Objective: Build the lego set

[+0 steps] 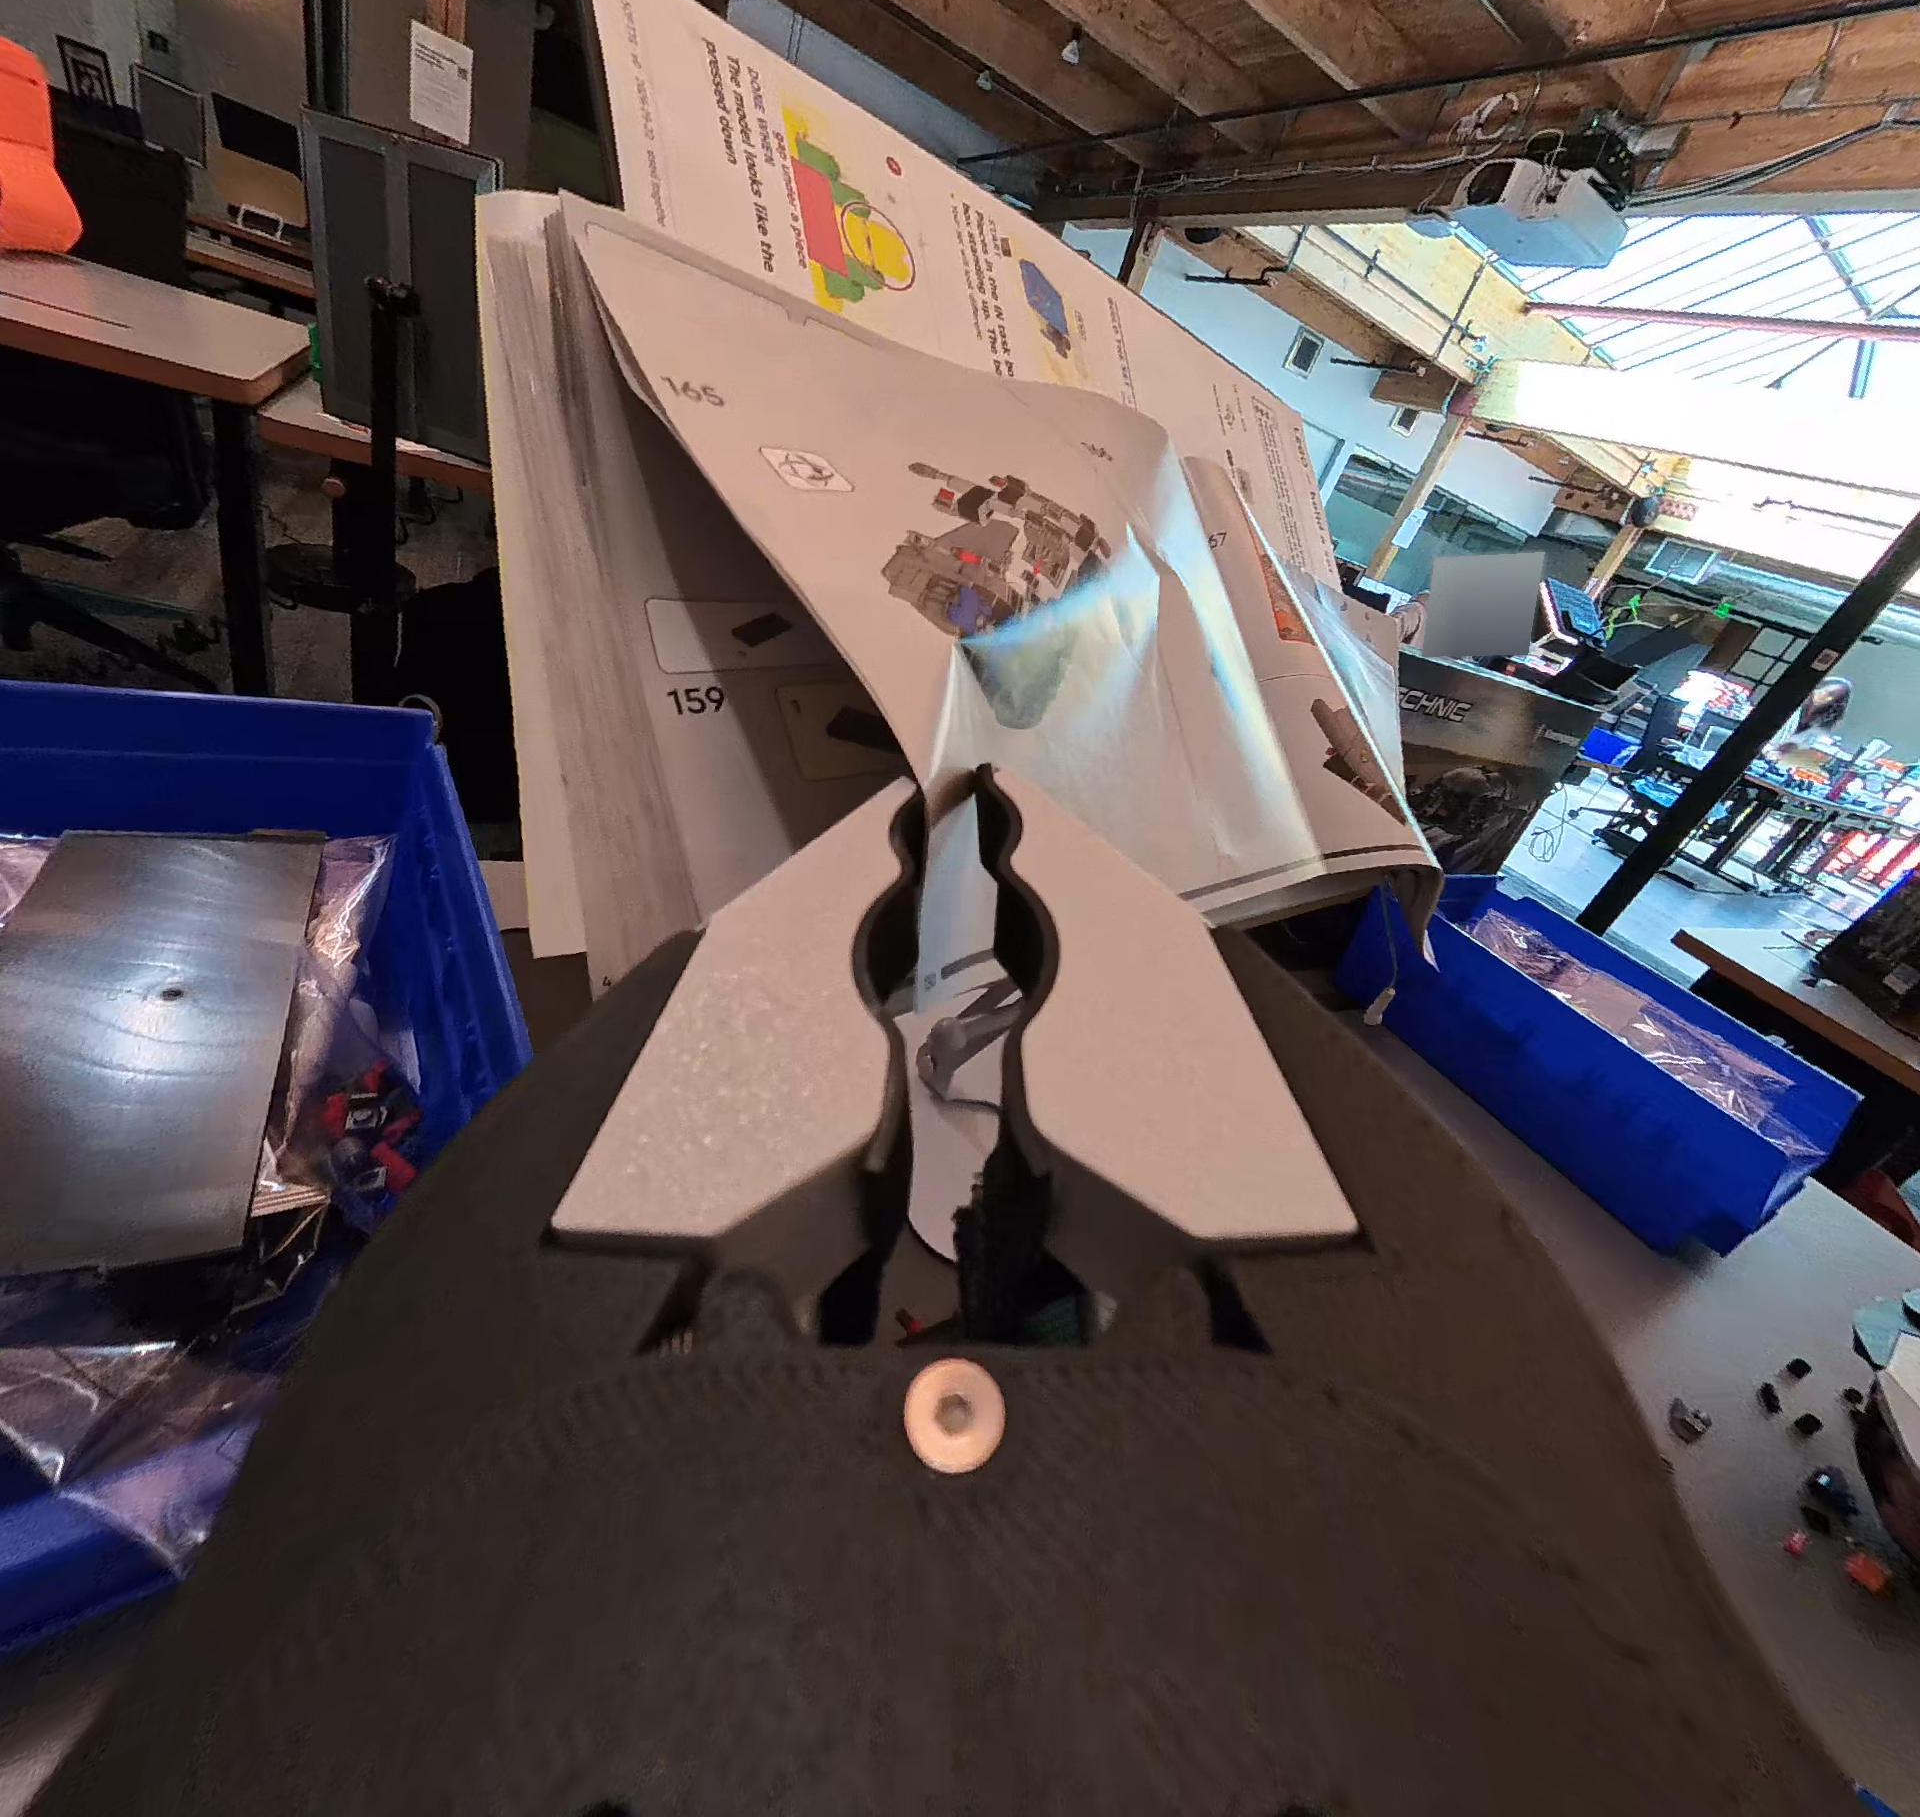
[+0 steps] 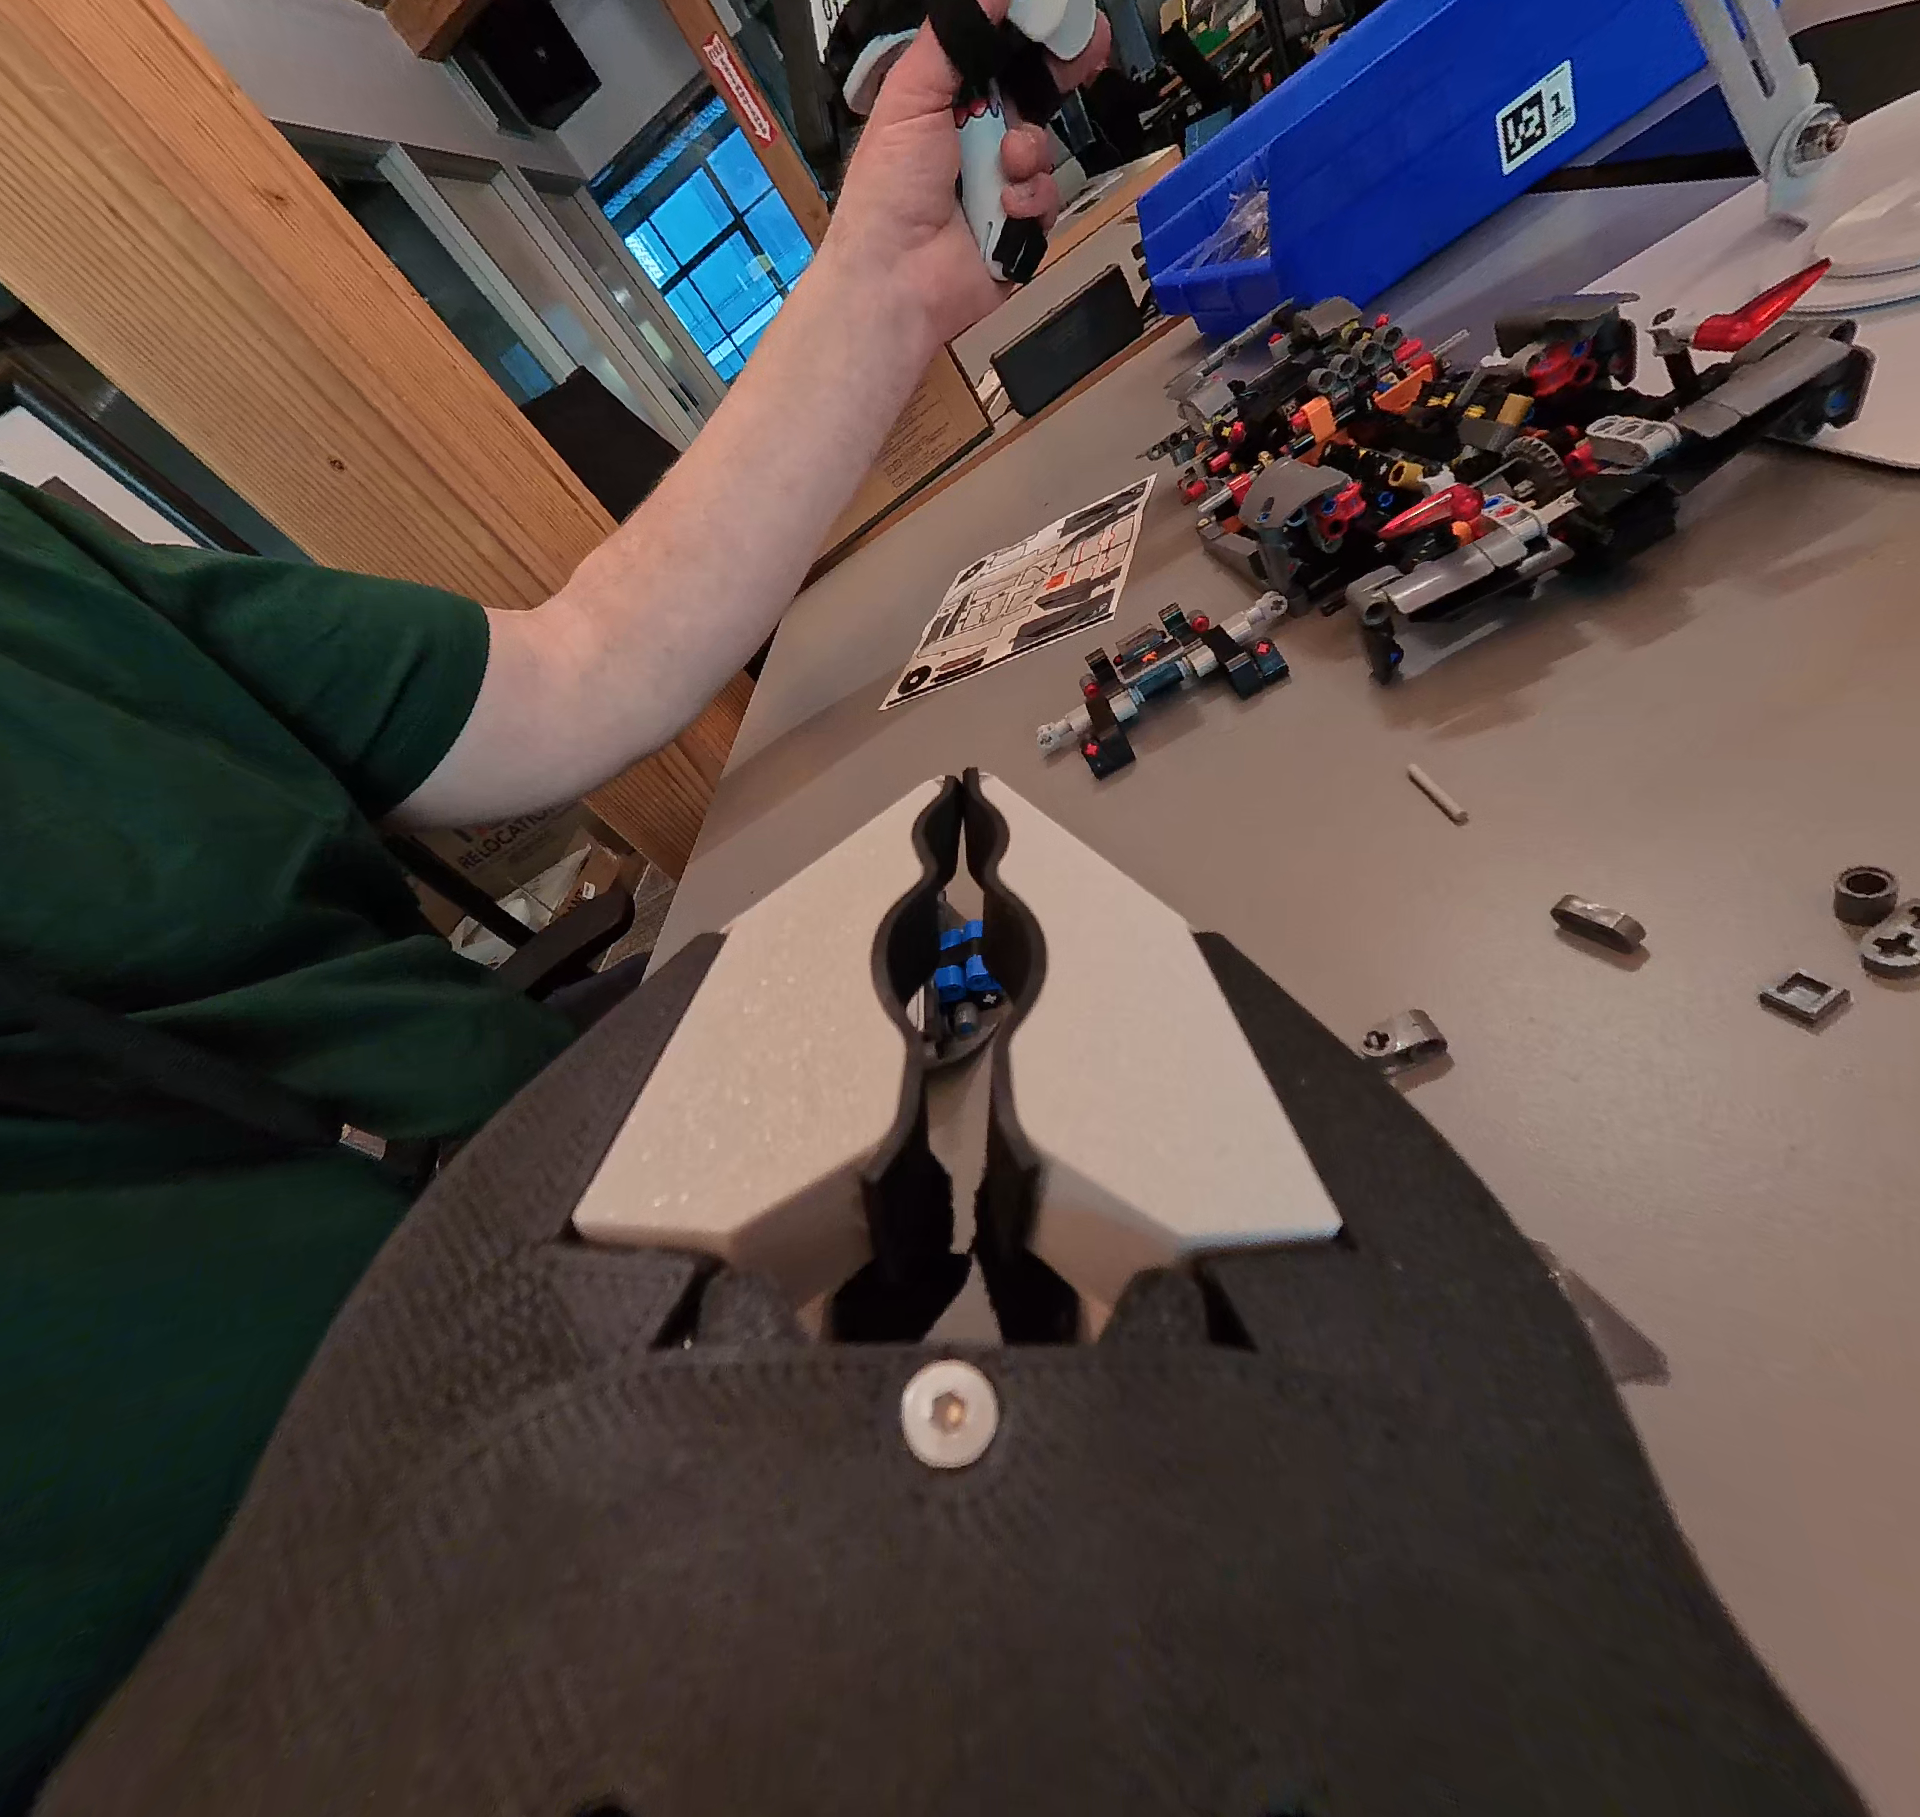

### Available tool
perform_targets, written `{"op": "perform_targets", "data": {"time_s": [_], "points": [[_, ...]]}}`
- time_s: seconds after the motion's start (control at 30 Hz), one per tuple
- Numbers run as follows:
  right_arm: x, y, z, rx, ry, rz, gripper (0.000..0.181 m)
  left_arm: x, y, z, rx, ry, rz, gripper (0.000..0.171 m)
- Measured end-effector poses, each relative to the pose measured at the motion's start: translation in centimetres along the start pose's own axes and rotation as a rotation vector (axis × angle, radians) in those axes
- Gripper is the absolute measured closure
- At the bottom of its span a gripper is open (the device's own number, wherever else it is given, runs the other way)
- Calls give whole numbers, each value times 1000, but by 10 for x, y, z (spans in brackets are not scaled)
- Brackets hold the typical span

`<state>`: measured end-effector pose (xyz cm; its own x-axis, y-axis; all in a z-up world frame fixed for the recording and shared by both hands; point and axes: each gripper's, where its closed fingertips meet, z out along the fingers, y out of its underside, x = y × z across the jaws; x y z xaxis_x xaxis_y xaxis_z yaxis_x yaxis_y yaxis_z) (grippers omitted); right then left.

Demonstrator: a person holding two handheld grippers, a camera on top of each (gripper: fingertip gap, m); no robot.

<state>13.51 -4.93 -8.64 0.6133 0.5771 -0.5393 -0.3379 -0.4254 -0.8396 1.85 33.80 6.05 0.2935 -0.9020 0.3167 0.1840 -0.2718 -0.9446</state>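
Observation:
In the left wrist view, my left gripper (image 1: pixel 951 785) is shut on the lower edge of a page (image 1: pixel 935 541) of the instruction booklet (image 1: pixel 582 624). The page is lifted and curled over. The booklet stands upright in front of me. In the right wrist view, my right gripper (image 2: pixel 961 780) is shut, low over the grey table (image 2: pixel 1558 1196). Small blue pins (image 2: pixel 961 967) show through the hollow between its fingers; I cannot tell if they are held. The partly built Lego model (image 2: pixel 1455 458) lies far right, with a small subassembly (image 2: pixel 1164 676) nearer.
A sticker sheet (image 2: pixel 1029 593) lies left of the model. Loose grey pieces (image 2: pixel 1600 926) and an axle (image 2: pixel 1437 793) lie right of my right gripper. Blue bins with bagged parts stand at left (image 1: pixel 208 759) and right (image 1: pixel 1558 1061). A person's raised hand (image 2: pixel 935 157) grips the other gripper's handle. Measured from the fingertips, the axle (image 2: pixel 1437 793) is 12 cm or so from the right gripper and 40 cm from the left.

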Motion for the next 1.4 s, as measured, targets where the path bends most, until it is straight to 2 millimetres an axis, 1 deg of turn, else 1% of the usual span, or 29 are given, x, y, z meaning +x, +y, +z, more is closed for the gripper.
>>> {"op": "perform_targets", "data": {"time_s": [0.13, 0.33, 0.5, 0.6, 0.87, 1.07, 1.2, 1.33, 1.4], "points": [[1, 1, 0, -2, 1, 2, 181, -3, 3, 2, -18, -10, 15, 171], [2, 1, 0, -5, 4, 3, 181, -3, 1, 3, -32, -22, 63, 171], [2, 2, 1, -6, 5, 3, 181, -2, -1, 2, -9, 17, 19, 160], [3, 2, 1, -7, 5, 4, 181, -5, -3, 0, 4, 20, 3, 161], [4, 2, 2, -11, 6, 5, 181, 0, -10, -2, 56, 84, -34, 159], [4, 3, 2, -12, 6, 5, 181, 9, -17, -4, 88, 115, -12, 169], [4, 3, 2, -13, 6, 4, 181, 19, -23, -7, 120, 129, 68, 171], [4, 2, 2, -12, 6, 4, 181, 34, -28, -9, 121, 126, 199, 171], [4, 2, 2, -11, 5, 4, 181, 40, -28, -8, 116, 150, 199, 171]]}}
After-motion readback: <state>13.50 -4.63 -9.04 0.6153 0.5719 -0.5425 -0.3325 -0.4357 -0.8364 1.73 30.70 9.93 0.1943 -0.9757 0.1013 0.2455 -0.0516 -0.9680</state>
